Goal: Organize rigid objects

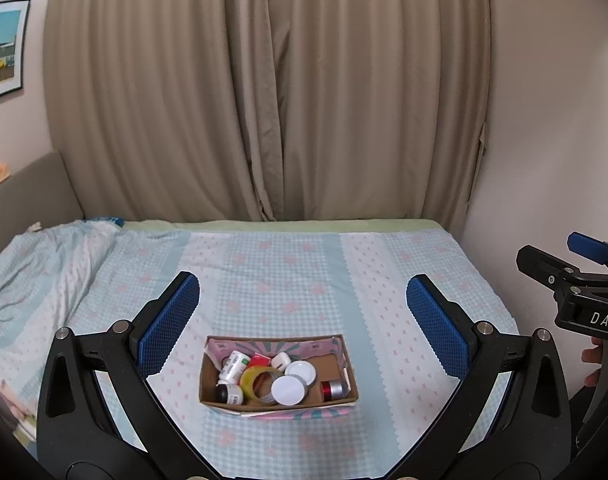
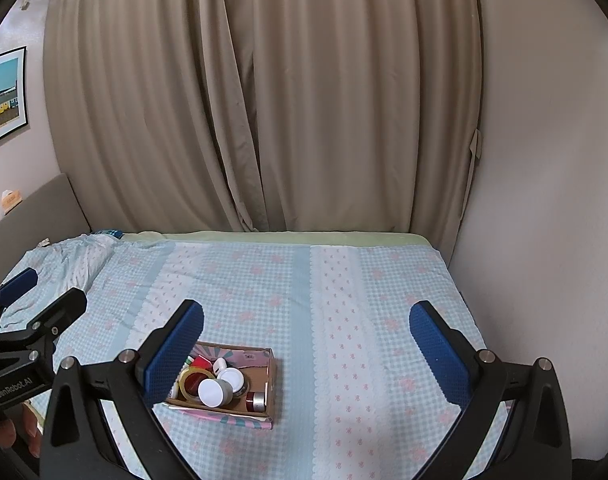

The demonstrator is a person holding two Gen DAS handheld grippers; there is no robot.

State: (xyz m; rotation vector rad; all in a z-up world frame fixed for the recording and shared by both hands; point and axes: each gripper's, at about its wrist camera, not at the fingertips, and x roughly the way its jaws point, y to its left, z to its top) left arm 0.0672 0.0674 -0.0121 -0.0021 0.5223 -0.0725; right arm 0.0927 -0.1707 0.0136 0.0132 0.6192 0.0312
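Observation:
An open cardboard box (image 1: 346,356) with a pink patterned outside sits on the bed; it also shows in the right wrist view (image 2: 272,376). It holds several small items: white-lidded jars (image 1: 288,390), a yellow tape roll (image 1: 259,380), white bottles (image 1: 235,364), a red-and-silver jar (image 1: 331,389), a red item. My left gripper (image 1: 303,320) is open and empty, above and in front of the box. My right gripper (image 2: 306,338) is open and empty, to the right of the box; its left finger (image 2: 171,354) hides the box's left end.
The bed (image 1: 304,264) has a light blue checked sheet with pink flowers. A rumpled blanket (image 1: 47,256) lies at the left. Beige curtains (image 1: 263,100) hang behind. A wall (image 2: 544,200) bounds the right side, a headboard (image 2: 35,212) the left.

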